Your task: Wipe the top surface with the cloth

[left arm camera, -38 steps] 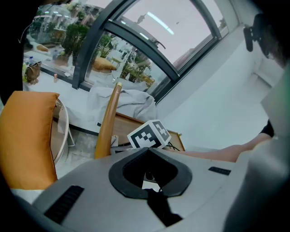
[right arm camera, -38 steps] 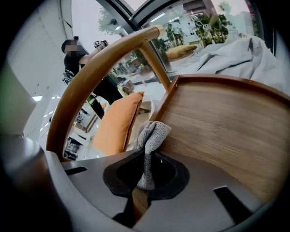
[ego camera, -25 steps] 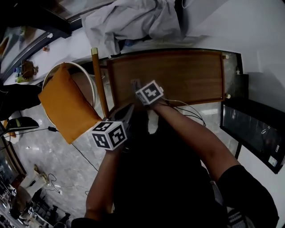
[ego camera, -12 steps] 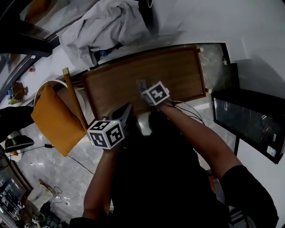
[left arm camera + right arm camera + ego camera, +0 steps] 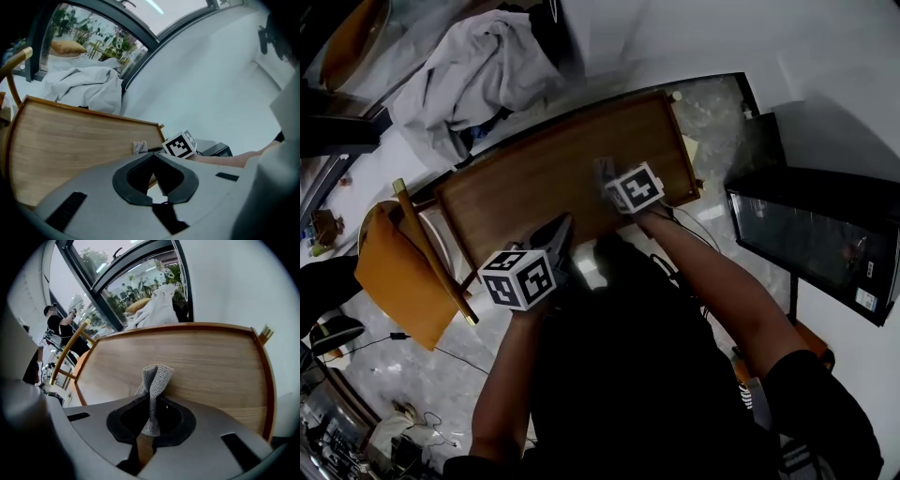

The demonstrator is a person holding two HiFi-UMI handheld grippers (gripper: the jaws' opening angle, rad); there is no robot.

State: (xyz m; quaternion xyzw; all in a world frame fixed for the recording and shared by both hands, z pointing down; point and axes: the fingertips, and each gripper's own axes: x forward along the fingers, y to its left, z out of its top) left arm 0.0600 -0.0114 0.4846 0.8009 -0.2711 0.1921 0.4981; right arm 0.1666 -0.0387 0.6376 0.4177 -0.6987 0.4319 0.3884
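Note:
The brown wooden table top [image 5: 534,178] lies ahead of me, long side across the view. My right gripper [image 5: 609,178] is over its near right part, shut on a small grey cloth [image 5: 604,170]. In the right gripper view the cloth [image 5: 155,380] stands up folded between the jaws of that gripper [image 5: 151,398], its end against the wood [image 5: 201,357]. My left gripper [image 5: 561,231] hovers at the table's near edge, left of the right one. In its own view the left gripper [image 5: 152,155] is shut on nothing, and the cloth [image 5: 139,147] shows small ahead.
A wooden chair with an orange cushion [image 5: 394,272] stands at the table's left end. A heap of pale fabric [image 5: 473,66] lies beyond the far edge. A black screen [image 5: 811,239] leans at the right. Cables trail on the marble floor [image 5: 698,225]. A raised rim [image 5: 267,380] borders the table.
The right gripper has slid the cloth rightwards along the table top, towards its right end. My head has turned, so the table looks more tilted. The left gripper stays by the near edge.

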